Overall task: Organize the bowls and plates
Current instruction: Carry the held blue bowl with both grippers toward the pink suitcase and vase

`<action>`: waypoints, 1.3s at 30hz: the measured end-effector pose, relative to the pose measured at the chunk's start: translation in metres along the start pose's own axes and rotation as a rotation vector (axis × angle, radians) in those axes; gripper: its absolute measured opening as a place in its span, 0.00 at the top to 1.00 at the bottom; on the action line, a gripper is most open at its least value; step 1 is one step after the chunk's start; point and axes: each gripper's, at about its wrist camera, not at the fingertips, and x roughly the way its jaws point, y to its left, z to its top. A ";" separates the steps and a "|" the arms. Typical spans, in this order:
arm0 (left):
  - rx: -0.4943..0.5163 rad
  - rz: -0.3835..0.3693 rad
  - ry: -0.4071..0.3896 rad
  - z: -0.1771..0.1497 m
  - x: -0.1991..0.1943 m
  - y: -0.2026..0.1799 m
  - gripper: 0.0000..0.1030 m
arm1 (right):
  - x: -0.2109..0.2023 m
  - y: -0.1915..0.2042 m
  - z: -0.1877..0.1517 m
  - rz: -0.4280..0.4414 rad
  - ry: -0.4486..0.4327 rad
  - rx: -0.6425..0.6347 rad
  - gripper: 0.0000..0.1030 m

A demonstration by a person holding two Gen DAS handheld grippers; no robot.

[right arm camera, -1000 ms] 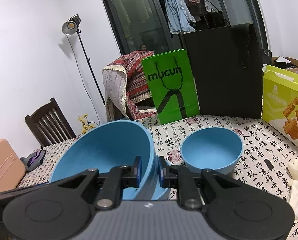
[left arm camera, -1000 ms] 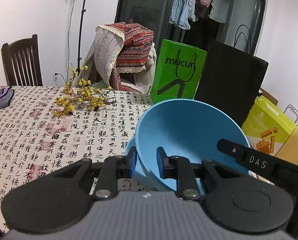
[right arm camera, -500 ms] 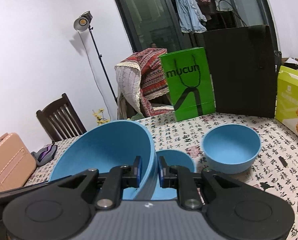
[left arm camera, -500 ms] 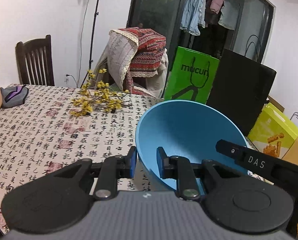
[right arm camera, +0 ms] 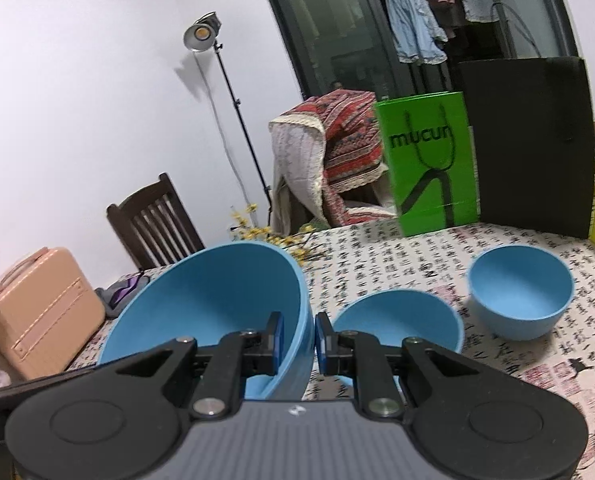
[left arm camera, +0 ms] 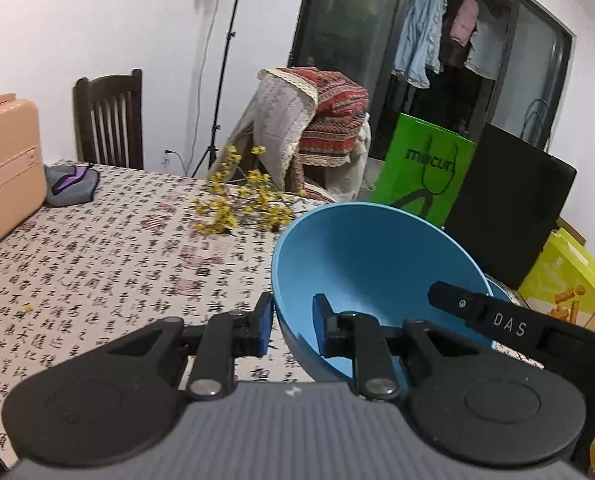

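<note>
A large blue bowl [left arm camera: 373,264] is held tilted above the table by both grippers. My left gripper [left arm camera: 291,326] is shut on its near left rim. My right gripper [right arm camera: 299,340] is shut on the opposite rim of the same large bowl [right arm camera: 217,300]; its black arm crosses the left wrist view at right. A medium blue bowl [right arm camera: 401,326] sits on the table just right of the right gripper. A smaller, deeper blue bowl [right arm camera: 521,296] stands farther right. A sliver of another blue bowl [left arm camera: 499,286] shows behind the large one.
The table has a calligraphy-print cloth [left arm camera: 109,264]. A peach case [left arm camera: 5,168] and grey pouch [left arm camera: 71,184] lie at left, yellow flowers [left arm camera: 245,200] in the middle back. A green bag [right arm camera: 429,160], a black bag [right arm camera: 533,144] and a yellow box [left arm camera: 565,276] stand at the back right.
Both grippers have carried the large bowl up and to the left, away from the other bowls. The medium bowl beneath it has come into view on the table.
</note>
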 end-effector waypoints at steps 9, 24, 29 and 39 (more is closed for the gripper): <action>-0.045 0.043 -0.023 -0.001 -0.018 0.041 0.79 | 0.009 0.043 -0.009 0.049 0.023 -0.035 0.84; -0.109 0.112 -0.056 -0.001 -0.049 0.104 0.79 | 0.023 0.111 -0.028 0.132 0.057 -0.076 0.84; -0.122 0.130 -0.063 -0.003 -0.057 0.119 0.79 | 0.025 0.127 -0.032 0.148 0.063 -0.087 0.84; -0.147 0.151 -0.070 -0.007 -0.067 0.141 0.79 | 0.031 0.148 -0.039 0.176 0.078 -0.099 0.84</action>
